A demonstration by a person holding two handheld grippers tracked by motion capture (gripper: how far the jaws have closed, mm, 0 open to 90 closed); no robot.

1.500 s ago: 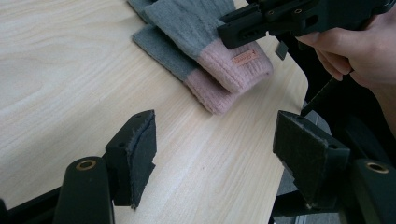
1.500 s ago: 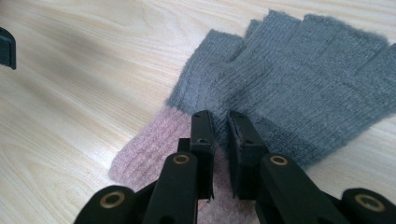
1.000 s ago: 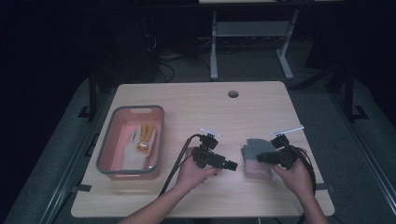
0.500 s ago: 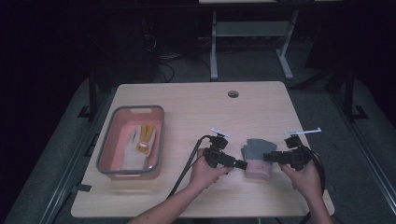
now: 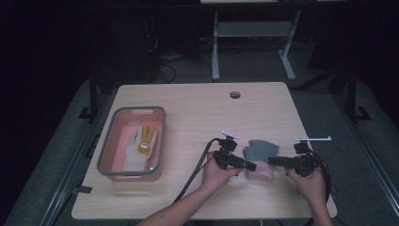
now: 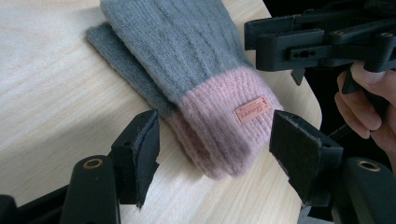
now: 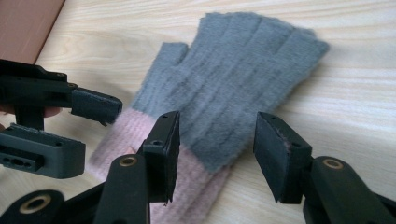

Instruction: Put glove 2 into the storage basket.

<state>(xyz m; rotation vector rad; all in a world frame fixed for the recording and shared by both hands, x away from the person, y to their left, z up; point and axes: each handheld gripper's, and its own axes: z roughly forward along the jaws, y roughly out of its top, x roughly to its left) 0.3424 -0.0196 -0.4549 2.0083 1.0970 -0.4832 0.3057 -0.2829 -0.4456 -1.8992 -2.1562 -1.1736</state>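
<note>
Both your grippers have their jaws spread and hold nothing: your left gripper point(image 6: 215, 158) frames the pink ribbed cuff of the knitted gloves point(image 6: 187, 60), and your right gripper point(image 7: 215, 154) hovers over the grey fingerless part. They meet near the table's point(image 5: 197, 103) front right, the stacked pair lying flat between them. A small orange label point(image 6: 252, 110) is on the cuff; its lettering is unreadable. At left, a grey-rimmed pink bin point(image 5: 157, 141) holds a white-and-yellow glove point(image 5: 141, 141).
</note>
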